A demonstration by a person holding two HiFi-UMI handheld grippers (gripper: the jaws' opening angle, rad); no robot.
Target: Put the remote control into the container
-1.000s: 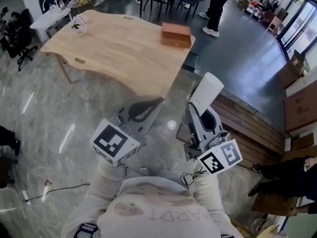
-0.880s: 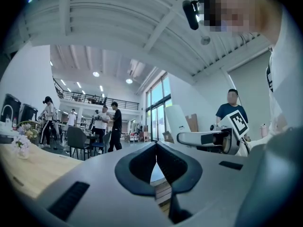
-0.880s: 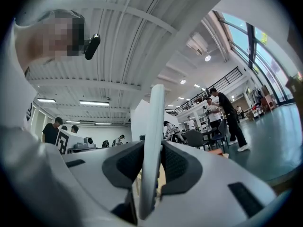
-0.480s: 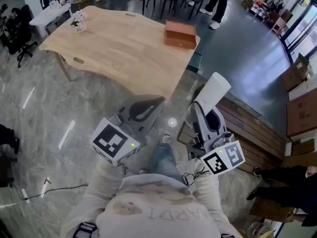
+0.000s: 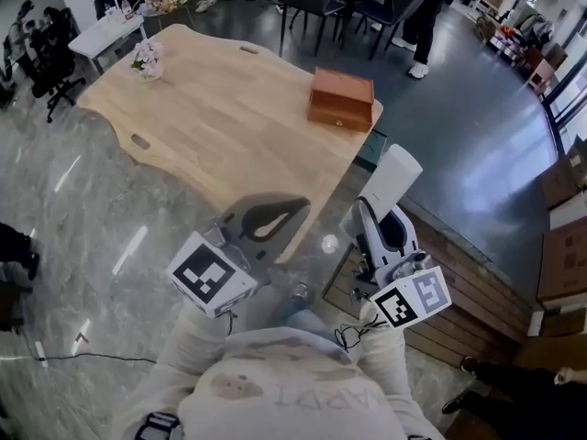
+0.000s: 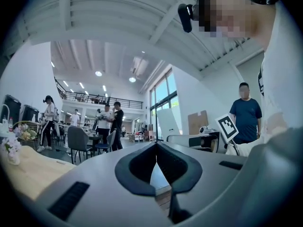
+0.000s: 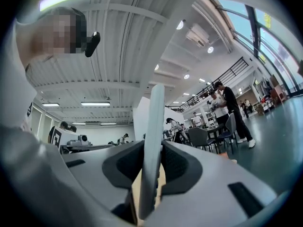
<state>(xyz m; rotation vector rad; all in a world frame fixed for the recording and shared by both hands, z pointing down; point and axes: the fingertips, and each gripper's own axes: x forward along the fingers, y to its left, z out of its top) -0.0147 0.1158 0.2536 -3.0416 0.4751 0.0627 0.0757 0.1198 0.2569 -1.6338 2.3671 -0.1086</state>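
Right gripper (image 5: 374, 211) pinches slim white plastic remote control (image 5: 389, 178) end-up, likely for carrying to brown wooden box container (image 5: 341, 99); left gripper (image 5: 295, 207) pressed together, empty.

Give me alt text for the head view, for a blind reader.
Seen from above, the right tongs grip a white remote control; the left tongs are shut and empty. Ahead stands a wooden table with a brown box.

Bright, even light, glare streaks on the glossy floor (image 5: 92, 227) (fisheye corners fade to black).
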